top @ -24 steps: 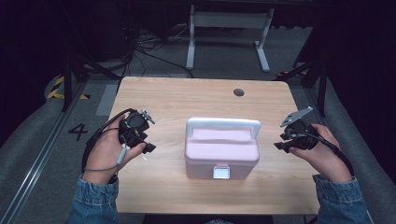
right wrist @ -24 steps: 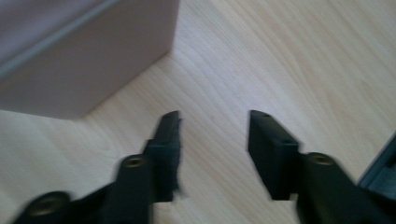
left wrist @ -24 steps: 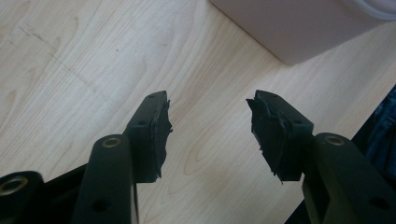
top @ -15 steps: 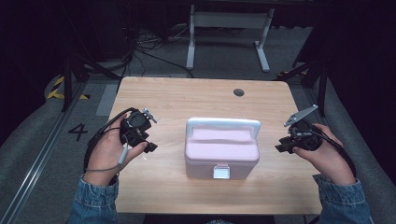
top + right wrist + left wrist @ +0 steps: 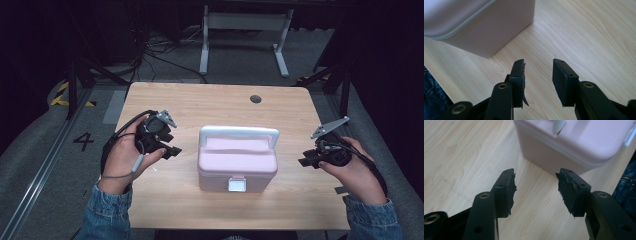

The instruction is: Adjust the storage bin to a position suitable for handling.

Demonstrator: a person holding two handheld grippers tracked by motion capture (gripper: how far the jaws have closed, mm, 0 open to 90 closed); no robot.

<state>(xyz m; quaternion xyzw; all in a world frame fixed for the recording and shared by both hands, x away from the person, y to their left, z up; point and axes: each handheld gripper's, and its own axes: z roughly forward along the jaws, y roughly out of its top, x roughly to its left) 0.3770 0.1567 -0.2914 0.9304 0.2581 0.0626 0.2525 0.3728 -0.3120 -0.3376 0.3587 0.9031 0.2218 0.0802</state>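
While a pink box with a white handle and a white front latch sits shut near the middle of the wooden table, a gripper waits on either side of it — neither touching it. The left gripper hovers just beside the box's left wall, jaws wide apart, holding nothing. The right gripper sits farther off toward the table's right edge, jaws parted less widely, also empty.

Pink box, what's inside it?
Can't tell: the pink box is shut, its white latch at the front and handle on top, so anything inside is hidden.
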